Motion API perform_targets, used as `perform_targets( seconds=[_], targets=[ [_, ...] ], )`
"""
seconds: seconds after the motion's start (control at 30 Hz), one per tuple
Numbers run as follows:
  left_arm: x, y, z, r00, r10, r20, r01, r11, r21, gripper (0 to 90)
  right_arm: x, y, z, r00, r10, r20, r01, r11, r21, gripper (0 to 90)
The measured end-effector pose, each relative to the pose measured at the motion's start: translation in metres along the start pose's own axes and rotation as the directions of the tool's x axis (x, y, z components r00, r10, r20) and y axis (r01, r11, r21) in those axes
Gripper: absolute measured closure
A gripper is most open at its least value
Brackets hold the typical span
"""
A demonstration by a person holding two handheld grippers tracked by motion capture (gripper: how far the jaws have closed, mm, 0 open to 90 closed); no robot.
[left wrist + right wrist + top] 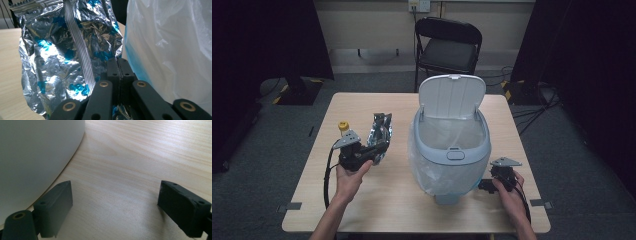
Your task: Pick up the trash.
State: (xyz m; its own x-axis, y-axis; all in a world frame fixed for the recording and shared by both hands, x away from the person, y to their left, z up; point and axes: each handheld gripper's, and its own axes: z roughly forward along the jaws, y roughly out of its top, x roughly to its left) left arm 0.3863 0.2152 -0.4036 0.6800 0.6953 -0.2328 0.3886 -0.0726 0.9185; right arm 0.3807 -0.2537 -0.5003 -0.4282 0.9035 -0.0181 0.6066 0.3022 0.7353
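Since the left gripper [117, 72] has its jaws pinched together on the foil bag [67, 57], the bag is under control: jaw tips meet flush in the left gripper view, with crinkled foil caught between them low on the bag's right side. Gripping it there leaves the rest of the bag standing free beyond the tips, probably so it can be swung over and dropped.

Bag [381, 131] sits left of centre on the table [377, 200], held just off or at the surface; can't tell which. Immediately right of it is the bin [451, 145], lid [452, 95] tipped up and back, liner [172, 45] draped over the rim. Open lid plus liner means the mouth is ready to take the bag. Short move up and right should do it.

Right gripper [115, 202] has jaws spread wide, nothing between them, bare wood under it. It's parked near right, beside the bin's base [37, 157], maybe to steady the bin if needed. Yellow-capped bottle [343, 126] stands far left of the bag, untouched.

Risk: light foil could snag the liner edge.
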Motion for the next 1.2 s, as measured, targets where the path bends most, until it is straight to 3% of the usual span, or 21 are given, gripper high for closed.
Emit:
perform_targets(
  seconds=[0.23, 0.73, 0.83, 1.0, 1.2],
  targets=[
    [0.000, 0.011, -0.013, 0.9996, -0.015, 0.023, 0.016, 0.9983, -0.056, 89.8, 0.000, 0.000, 0.000, 1.0000, 0.000, 0.000, 0.000, 1.000, 0.000, 11.8],
    [-0.016, 0.036, -0.044, 0.9975, 0.054, 0.046, -0.046, 0.9873, -0.152, 89.8, 0.000, 0.000, 0.000, 1.0000, 0.000, 0.000, 0.000, 1.000, 0.000, 11.8],
    [-0.021, 0.040, -0.046, 0.9942, 0.093, 0.054, -0.084, 0.9851, -0.150, 89.8, 0.000, 0.000, 0.000, 1.0000, -0.001, 0.000, 0.001, 1.000, 0.000, 11.8],
    [-0.031, 0.055, -0.049, 0.9892, 0.134, 0.060, -0.121, 0.9765, -0.179, 89.8, 0.000, 0.000, 0.000, 1.0000, 0.000, 0.000, 0.000, 1.000, 0.000, 11.8],
    [-0.042, 0.073, -0.053, 0.9851, 0.154, 0.077, -0.132, 0.9628, -0.236, 89.8, 0.000, 0.000, 0.000, 1.0000, 0.000, 0.000, 0.000, 1.000, 0.000, 11.8]
  ],
)
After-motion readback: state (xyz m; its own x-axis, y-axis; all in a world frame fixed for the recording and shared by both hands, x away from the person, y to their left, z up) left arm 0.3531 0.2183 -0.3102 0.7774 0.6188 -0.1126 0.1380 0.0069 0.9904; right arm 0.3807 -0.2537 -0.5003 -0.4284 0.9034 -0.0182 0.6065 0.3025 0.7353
